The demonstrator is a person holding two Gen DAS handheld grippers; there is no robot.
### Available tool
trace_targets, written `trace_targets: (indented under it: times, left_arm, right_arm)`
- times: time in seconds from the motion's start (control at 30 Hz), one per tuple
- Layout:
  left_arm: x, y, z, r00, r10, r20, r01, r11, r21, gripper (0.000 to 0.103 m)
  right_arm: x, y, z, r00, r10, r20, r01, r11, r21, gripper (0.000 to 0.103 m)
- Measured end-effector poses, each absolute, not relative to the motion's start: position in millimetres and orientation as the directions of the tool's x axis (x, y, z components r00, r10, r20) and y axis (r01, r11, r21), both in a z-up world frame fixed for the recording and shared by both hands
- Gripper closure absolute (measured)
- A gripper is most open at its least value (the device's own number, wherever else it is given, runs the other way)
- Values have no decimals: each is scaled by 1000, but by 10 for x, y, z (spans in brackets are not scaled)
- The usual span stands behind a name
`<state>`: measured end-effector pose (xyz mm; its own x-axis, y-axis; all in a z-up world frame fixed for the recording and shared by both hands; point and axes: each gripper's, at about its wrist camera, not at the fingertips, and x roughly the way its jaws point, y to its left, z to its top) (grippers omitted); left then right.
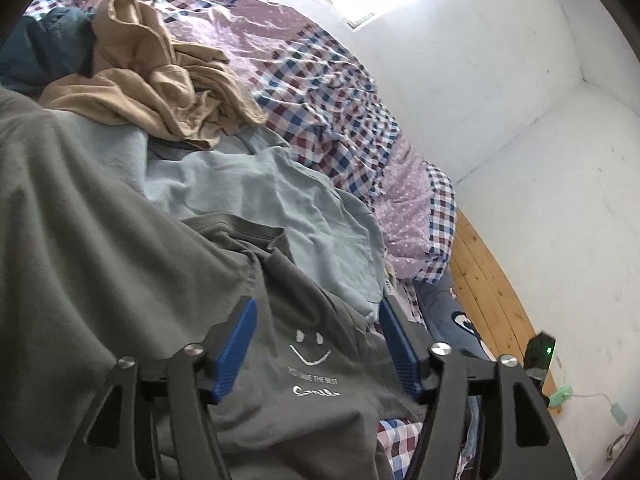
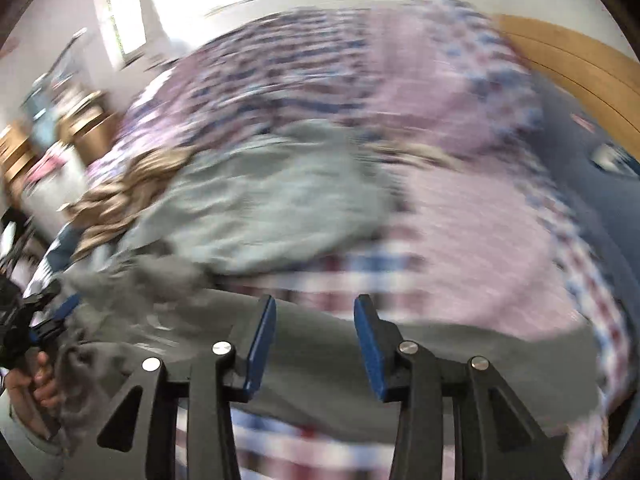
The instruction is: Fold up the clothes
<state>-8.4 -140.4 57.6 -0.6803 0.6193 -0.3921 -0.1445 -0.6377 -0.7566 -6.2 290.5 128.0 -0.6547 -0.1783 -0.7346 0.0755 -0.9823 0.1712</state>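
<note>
Checked quilt (image 1: 332, 92) on bed, grey T-shirt (image 1: 280, 380), tan garment (image 1: 160, 92) heaped behind

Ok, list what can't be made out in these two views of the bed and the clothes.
- Grey T-shirt, left wrist view: the script word under "YOU HAVE THE BEST" is too small to read; the left claw frame covers the hem.
- Dark blue garment, left wrist view: cut off by the lens edge, half under the tan garment.
- Right wrist view: motion blur smears the quilt pattern and the furniture by the window.
</note>
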Motion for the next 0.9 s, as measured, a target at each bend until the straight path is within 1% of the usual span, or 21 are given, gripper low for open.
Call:
trace_targets:
  times: [0.13,0.33,0.47,0.57,0.9]
  left_arm:
    - [-85,-1510,580,-689,618,-379,-139,-626,-767,31]
    - [-68,-1700,615,-709,613,-349,-138,-606,-784,31]
    - [-75,-1856,577,-720,622,-309,-120,-550,-827,31]
    - [-86,-1898,549,-717,635,-288,-115,-515,-850,31]
    - [-91,-1904,519,-703,648,-293,-107,-504,-857,31]
  right_arm:
    - [-523,2105,1263,-605,-305,-735,249,-950,189,60]
    - [-1153,1338,1090,-518,-365,-774,398,-903,159,60]
    - [-1508,968,849,-443,-339,-830,476,-873,103,60]
    - [-1697,857,652,-400,-316,-860,498,-863,85,60]
    - [-1957,583,251,-302,-289,-908,563,-823,74,60]
